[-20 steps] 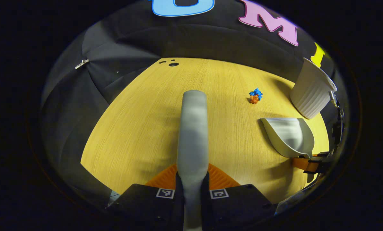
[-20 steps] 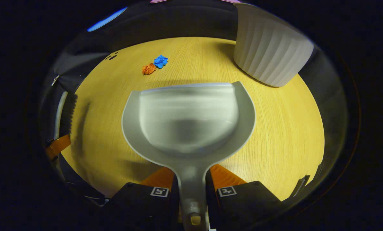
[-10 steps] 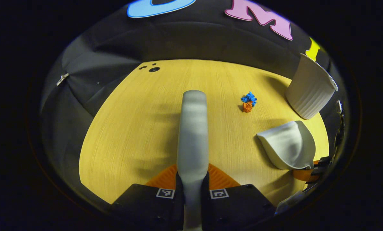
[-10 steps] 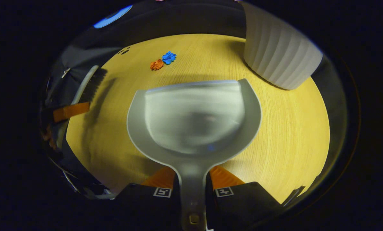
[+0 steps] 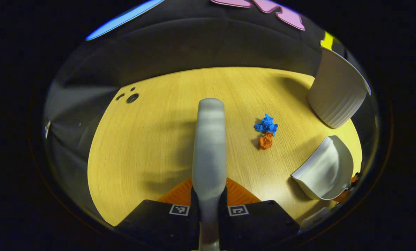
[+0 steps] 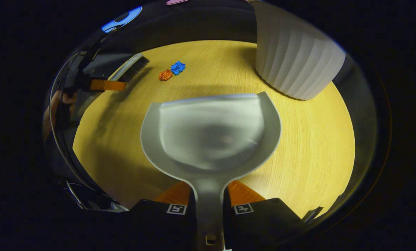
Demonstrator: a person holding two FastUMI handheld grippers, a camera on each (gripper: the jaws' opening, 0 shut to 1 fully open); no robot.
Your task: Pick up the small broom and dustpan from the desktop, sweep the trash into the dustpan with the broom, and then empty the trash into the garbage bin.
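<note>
While the left gripper had its fingers clamped on the broom handle in the left gripper view, blue paper wad and orange paper wad lay unswept on the desktop, near the white ribbed garbage bin; in the right gripper view the right gripper pinched the dustpan handle, pan empty; pickup done, sweeping and emptying left
</note>
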